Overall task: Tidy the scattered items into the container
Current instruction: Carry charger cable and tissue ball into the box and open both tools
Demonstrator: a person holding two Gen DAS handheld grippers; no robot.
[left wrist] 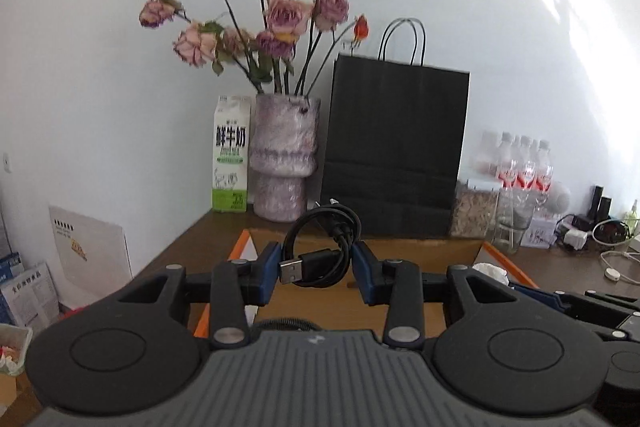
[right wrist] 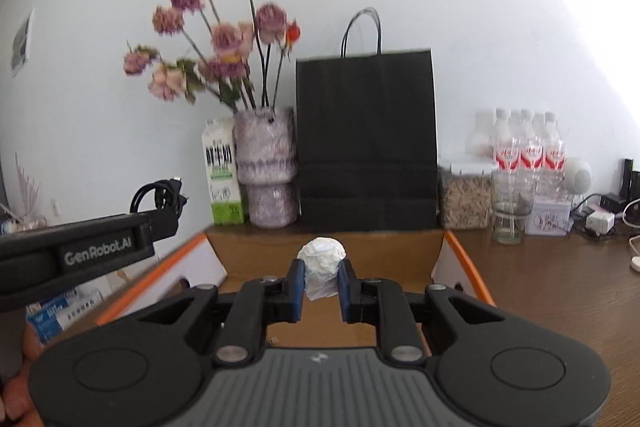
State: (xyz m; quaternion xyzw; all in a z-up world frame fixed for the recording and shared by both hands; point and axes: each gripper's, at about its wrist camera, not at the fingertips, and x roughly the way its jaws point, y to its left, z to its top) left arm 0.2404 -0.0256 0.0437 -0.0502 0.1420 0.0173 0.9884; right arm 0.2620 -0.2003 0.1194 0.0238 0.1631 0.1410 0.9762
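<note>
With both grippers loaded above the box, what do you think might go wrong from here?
1. The coiled cable is pinched only at its sides by the left gripper; its loops could slip or snag on release.
2. The paper ball in the right gripper is light and might bounce out of the box.
3. The grippers are close together and might collide.

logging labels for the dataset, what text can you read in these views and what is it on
"GenRobot.AI": side of the left gripper, seen from the right wrist.
"鲜牛奶": front of the milk carton.
Carton's smaller print, bottle labels and the papers at far left: too small or blurred to read.
</note>
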